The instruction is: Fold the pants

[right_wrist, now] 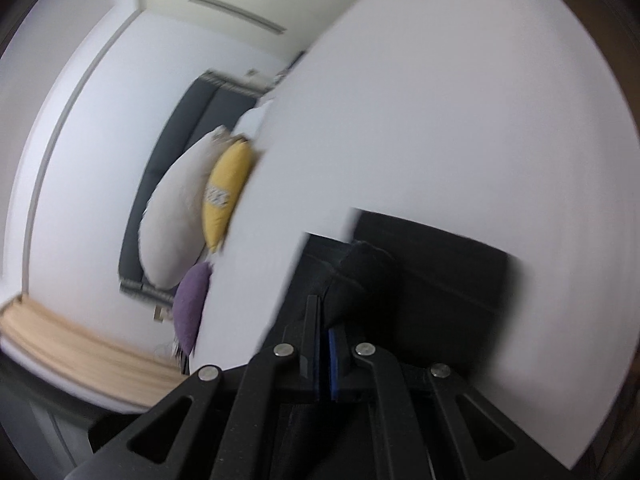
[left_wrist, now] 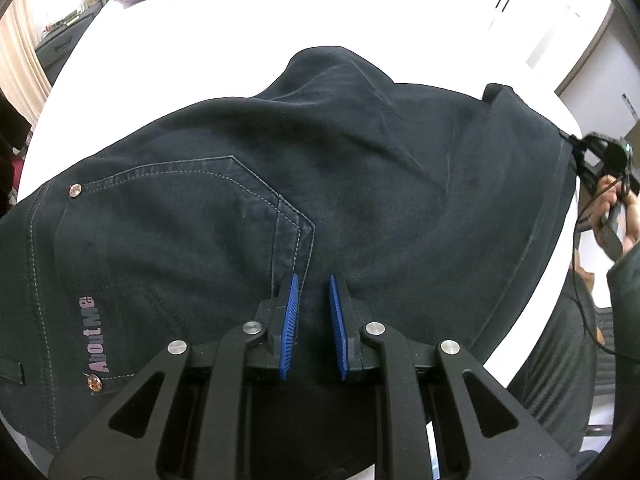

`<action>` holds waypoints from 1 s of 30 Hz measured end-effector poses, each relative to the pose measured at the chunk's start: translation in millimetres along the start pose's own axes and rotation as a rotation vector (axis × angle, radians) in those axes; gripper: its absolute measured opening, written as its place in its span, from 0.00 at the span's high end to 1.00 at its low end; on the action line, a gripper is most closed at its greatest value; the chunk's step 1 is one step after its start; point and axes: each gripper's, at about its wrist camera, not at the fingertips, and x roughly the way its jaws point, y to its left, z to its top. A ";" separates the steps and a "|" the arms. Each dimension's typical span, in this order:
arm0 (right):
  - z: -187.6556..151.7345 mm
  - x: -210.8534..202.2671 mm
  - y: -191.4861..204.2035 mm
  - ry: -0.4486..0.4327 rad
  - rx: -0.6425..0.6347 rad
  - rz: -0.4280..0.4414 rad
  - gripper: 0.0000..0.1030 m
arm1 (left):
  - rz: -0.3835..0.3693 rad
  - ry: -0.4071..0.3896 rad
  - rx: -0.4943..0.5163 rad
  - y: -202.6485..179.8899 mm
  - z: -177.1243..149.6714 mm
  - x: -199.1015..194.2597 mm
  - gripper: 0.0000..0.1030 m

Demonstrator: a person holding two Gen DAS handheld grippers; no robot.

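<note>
A: Status? Where are the pants [left_wrist: 320,184]?

B: Spread dark across the white table [left_wrist: 200,60], waistband and back pocket [left_wrist: 172,208] toward the table's left edge, far leg end at its right edge. Left gripper [left_wrist: 314,280] is down near the front edge, jaws nearly together with a ridge of fabric pinched between the blue pads [left_wrist: 291,320].

A: Right one?

B: Right gripper [right_wrist: 323,320] is clamped tight on a bunched bit of dark cloth (wrist view is blurred, so which hem it is I can't tell). From the left wrist view it sits at the right edge, on the leg end [left_wrist: 520,120].

A: So the fold is mid-carry, I'd guess.

B: Looks so. To do it well: keep the left pinch planted as an anchor, carry the leg end across toward the waistband, keep the cloth taut so no crease rides under, line up the edges before letting go.

A: Risk?

B: Thin grip on the right; a jerk could slip it.
</note>
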 end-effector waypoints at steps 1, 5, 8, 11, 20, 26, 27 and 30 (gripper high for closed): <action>-2.3 -1.6 -4.9 -0.016 0.008 0.004 0.96 | 0.004 0.001 0.002 -2.1 0.4 0.5 0.85; 0.1 -9.4 -5.1 -0.061 0.008 0.028 0.96 | 0.014 -0.006 0.009 -6.5 -0.1 2.4 0.85; 5.8 -21.4 3.4 -0.116 -0.019 0.054 0.96 | 0.021 -0.008 0.014 -10.2 -0.8 2.8 0.85; 8.7 -34.4 -7.6 -0.132 -0.045 0.050 0.96 | 0.030 -0.009 0.021 -14.1 -1.5 2.4 0.85; 1.5 -41.0 -51.8 -0.154 0.048 -0.003 0.96 | 0.033 -0.009 0.042 -24.8 -1.4 0.4 0.84; 1.6 -39.7 -52.0 -0.157 0.023 -0.021 0.96 | 0.029 -0.021 0.047 -23.3 -4.1 1.6 0.84; 0.5 -38.4 -54.2 -0.154 0.028 -0.027 0.96 | 0.026 -0.023 0.048 -22.4 -4.8 1.9 0.84; 0.8 -33.4 -56.8 -0.131 0.008 -0.031 0.96 | 0.017 -0.027 0.047 -17.6 -7.2 1.7 0.84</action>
